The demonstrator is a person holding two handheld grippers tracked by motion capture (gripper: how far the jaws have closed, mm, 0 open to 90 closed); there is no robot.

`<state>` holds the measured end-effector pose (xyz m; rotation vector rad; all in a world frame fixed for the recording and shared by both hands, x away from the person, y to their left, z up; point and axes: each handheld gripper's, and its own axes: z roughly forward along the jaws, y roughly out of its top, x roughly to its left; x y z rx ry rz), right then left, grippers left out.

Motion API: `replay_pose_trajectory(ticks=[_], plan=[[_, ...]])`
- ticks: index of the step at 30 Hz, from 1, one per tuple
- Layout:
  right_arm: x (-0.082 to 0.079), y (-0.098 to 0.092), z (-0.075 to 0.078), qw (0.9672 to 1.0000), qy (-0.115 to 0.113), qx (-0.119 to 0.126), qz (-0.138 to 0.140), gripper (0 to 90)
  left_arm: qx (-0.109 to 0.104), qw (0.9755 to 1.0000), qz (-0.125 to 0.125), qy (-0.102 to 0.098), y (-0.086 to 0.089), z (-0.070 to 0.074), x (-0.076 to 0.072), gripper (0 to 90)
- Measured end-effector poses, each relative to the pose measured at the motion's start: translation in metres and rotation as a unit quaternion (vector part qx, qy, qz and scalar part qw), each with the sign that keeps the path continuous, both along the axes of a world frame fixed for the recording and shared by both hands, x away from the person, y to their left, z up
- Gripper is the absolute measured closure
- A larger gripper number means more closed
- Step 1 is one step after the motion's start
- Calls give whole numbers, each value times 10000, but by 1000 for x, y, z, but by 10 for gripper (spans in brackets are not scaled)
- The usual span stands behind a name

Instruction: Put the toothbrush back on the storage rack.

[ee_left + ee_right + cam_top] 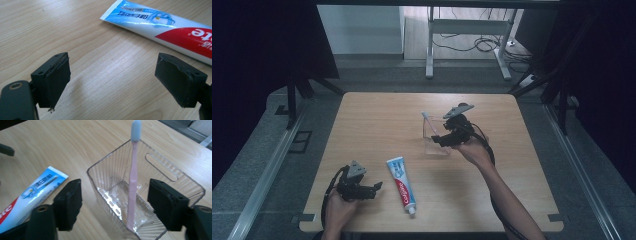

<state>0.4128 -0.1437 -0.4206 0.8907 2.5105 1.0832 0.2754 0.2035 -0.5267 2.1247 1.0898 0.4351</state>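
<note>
Toothbrush [132,182] stands leaning in the clear bin [175,176], just ahead of the right gripper [115,205], jaws apart and empty. Left gripper [112,82] is open beside the toothpaste [162,25]. Risk: a jaw clipping the bin rim could tip it.

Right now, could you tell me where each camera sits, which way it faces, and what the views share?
High view: above the person's side, looking forward and down on the table; both forearms, left gripper and right gripper show.
Left gripper view: rides the left gripper, open jaws over wood, facing the toothpaste tube.
Right gripper view: rides the right gripper, open jaws facing the clear container holding a pink toothbrush.
Shared: the toothpaste tube appears in all three.
</note>
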Motion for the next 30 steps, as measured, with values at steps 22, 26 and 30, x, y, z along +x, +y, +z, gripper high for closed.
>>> replay_pose_trajectory(ticks=[22,26,30], plan=[[-33,-37,1,9999,-120,35,-76,0,-648,9977,57,-191,4,5,0,127],[-40,-45,-1,9999,-122,70,-85,0,-583,9982,16,-159,3,4,0,127],[-48,-52,-3,9998,-147,106,-93,0,-479,9988,-41,-111,1,4,0,127]])
